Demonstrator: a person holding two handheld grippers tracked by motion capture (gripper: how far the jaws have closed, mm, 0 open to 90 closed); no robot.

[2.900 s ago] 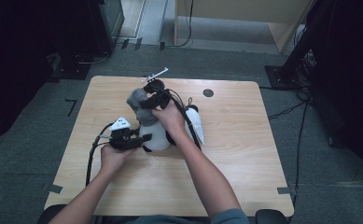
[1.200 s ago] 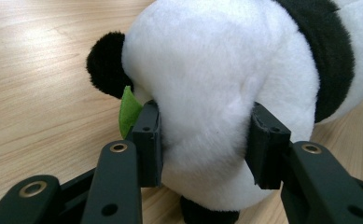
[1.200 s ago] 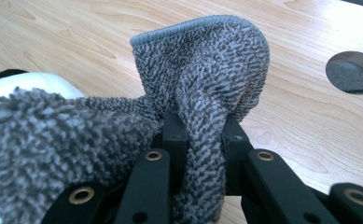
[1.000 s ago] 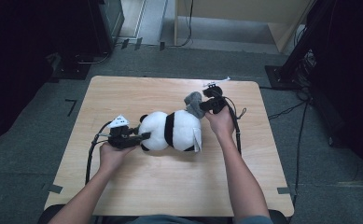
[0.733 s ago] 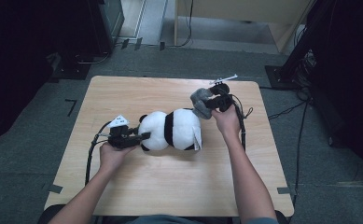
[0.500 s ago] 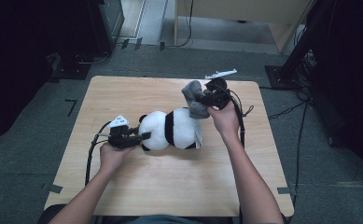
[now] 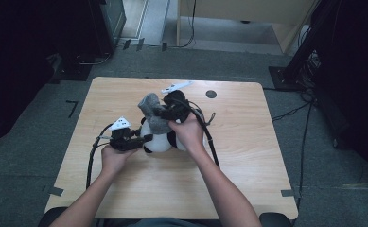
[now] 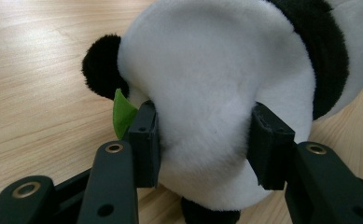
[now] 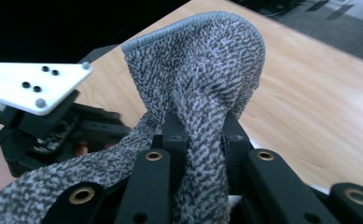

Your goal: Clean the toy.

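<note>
1. Dark workshop floor and cables ring a pale wooden table (image 7: 248, 156), seen from the high view. A person's two forearms reach in from below. The left gripper (image 7: 135, 140) grips a black-and-white panda toy (image 7: 160, 139) lying near the table's middle, while the right gripper (image 7: 165, 112) carries a grey knitted sleeve (image 7: 152, 111) over the toy's top (the cloth hangs loose, not yet pulled down).

2. Left gripper view: both black jaws press into the panda toy (image 8: 216, 93) at its white rounded end, a black ear and a green tab just beside the left jaw. The jaws have just been easing apart, yet the plush remains dented between them. Judgement: the hold should stay firm and low, so the toy cannot roll as the cloth is worked over it.

3. Right gripper view: the jaws are clenched on a fold of the grey knitted sleeve (image 9: 202, 70), its hemmed edge standing up above them. The left gripper (image 9: 44, 126) shows beyond, at left. Judgement: the hem's opening should be lined up with the toy's end before pulling, since a pinch through both layers would keep the sleeve shut.
</note>
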